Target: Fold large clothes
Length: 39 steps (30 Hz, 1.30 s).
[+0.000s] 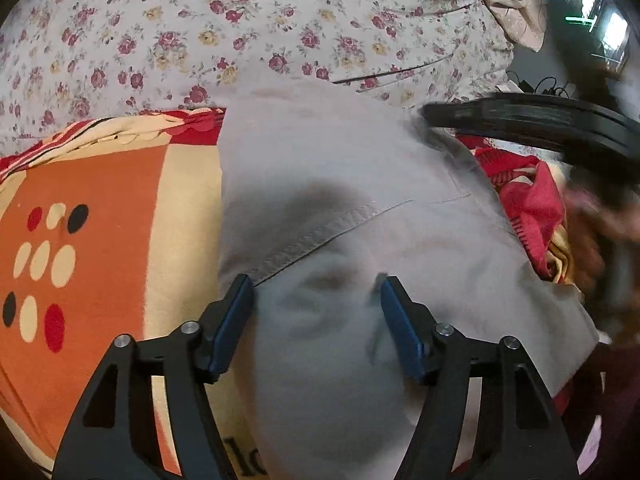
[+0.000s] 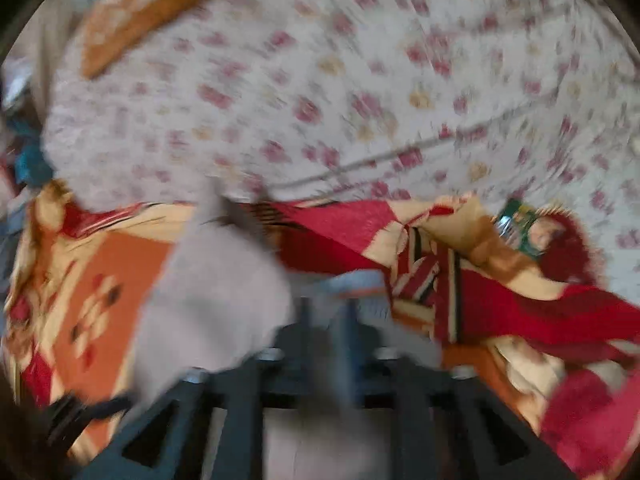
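Left gripper (image 1: 316,300) jaws wide, empty, over grey garment (image 1: 340,184). Garment lies on orange blanket (image 1: 100,208), below floral sheet (image 1: 240,32). Right gripper (image 2: 326,320) blurred, grip unreadable. Risk: loose cloth bunches, fold skews.

A floral bedsheet (image 1: 248,28) with small red roses covers the bed. Over it lies a patterned blanket (image 1: 100,216) in orange, cream and red. A bright window (image 1: 612,30) shows at the far right.
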### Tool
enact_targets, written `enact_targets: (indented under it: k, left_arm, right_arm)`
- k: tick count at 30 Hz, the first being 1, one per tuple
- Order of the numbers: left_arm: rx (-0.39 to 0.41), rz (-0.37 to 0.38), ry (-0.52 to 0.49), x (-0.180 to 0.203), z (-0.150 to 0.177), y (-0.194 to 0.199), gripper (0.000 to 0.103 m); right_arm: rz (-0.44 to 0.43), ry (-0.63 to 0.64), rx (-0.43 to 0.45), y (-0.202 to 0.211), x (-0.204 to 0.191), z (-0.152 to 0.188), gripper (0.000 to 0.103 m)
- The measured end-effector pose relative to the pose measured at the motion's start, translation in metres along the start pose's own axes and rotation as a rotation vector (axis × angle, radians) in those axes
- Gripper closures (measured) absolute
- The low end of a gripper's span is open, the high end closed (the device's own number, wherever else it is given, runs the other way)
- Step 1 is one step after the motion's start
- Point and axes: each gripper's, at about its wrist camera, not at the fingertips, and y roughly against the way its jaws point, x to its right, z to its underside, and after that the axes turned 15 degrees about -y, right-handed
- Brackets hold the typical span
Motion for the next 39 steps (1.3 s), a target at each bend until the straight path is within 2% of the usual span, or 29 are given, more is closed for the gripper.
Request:
enact_targets:
  k: [1, 2, 3, 4, 5, 6, 7, 8, 10, 13, 15, 19, 25, 27, 29, 30, 35, 37, 39]
  left_arm:
    - [0.001, -0.006, -0.005, 0.001, 0.0, 0.0, 0.037]
    - [0.001, -0.011, -0.011, 0.002, 0.0, 0.001, 0.037]
    - [-0.002, -0.011, -0.014, 0.003, 0.0, 0.002, 0.037]
    - [-0.007, -0.009, -0.011, 0.002, 0.001, 0.004, 0.037]
    - [-0.012, -0.007, -0.006, 0.002, 0.002, 0.006, 0.037]
    - [-0.016, -0.001, 0.0, 0.002, 0.003, 0.01, 0.037]
    - [-0.014, 0.003, -0.001, 0.003, 0.005, 0.013, 0.037]
    - [-0.008, 0.004, -0.01, 0.006, 0.006, 0.017, 0.036]
    - [-0.005, -0.015, -0.031, 0.012, 0.009, 0.021, 0.035]
    - [-0.011, -0.06, -0.062, 0.02, 0.016, 0.02, 0.034]
    - [-0.01, -0.083, -0.071, 0.023, 0.02, 0.018, 0.033]
    - [-0.011, -0.089, -0.049, 0.021, 0.02, 0.017, 0.033]
    - [-0.021, -0.11, -0.027, 0.021, 0.019, 0.017, 0.033]
    - [-0.022, -0.12, -0.027, 0.024, 0.019, 0.016, 0.033]
    - [-0.021, -0.128, -0.031, 0.026, 0.019, 0.017, 0.033]
    - [-0.024, -0.139, -0.034, 0.028, 0.019, 0.017, 0.033]
    - [-0.03, -0.135, -0.01, 0.024, 0.02, 0.019, 0.033]
    - [-0.033, -0.132, 0.005, 0.023, 0.021, 0.02, 0.033]
    - [-0.036, -0.135, 0.01, 0.024, 0.021, 0.021, 0.033]
  right_arm:
    - [-0.013, 0.02, 0.015, 0.013, -0.004, 0.008, 0.027]
    - [-0.036, 0.05, 0.038, 0.03, -0.009, 0.022, 0.023]
    - [-0.054, 0.078, 0.049, 0.041, -0.012, 0.037, 0.023]
    - [-0.049, 0.106, 0.04, 0.046, -0.014, 0.055, 0.026]
    - [-0.013, 0.118, 0.014, 0.044, -0.013, 0.072, 0.043]
    - [0.034, 0.109, -0.018, 0.04, -0.005, 0.091, 0.053]
    - [0.062, 0.092, -0.05, 0.035, 0.005, 0.107, 0.058]
    - [0.081, 0.061, -0.066, 0.031, 0.022, 0.127, 0.058]
    - [0.095, 0.016, -0.053, 0.034, 0.045, 0.146, 0.058]
    - [0.05, -0.076, -0.055, 0.051, 0.061, 0.15, 0.058]
    - [0.016, -0.102, -0.024, 0.066, 0.063, 0.145, 0.055]
    - [-0.035, -0.208, 0.05, 0.083, 0.06, 0.132, 0.035]
    - [-0.017, -0.175, 0.021, 0.064, 0.039, 0.133, 0.035]
    - [0.037, -0.13, 0.03, 0.053, 0.036, 0.138, 0.034]
    - [0.149, -0.089, 0.05, 0.04, 0.041, 0.141, 0.028]
    - [0.166, -0.088, 0.065, 0.041, 0.045, 0.143, 0.028]
    - [0.089, -0.13, 0.093, 0.074, 0.042, 0.152, 0.028]
    - [0.028, -0.101, 0.097, 0.089, 0.032, 0.161, 0.028]
    - [0.006, -0.059, 0.092, 0.095, 0.021, 0.169, 0.027]
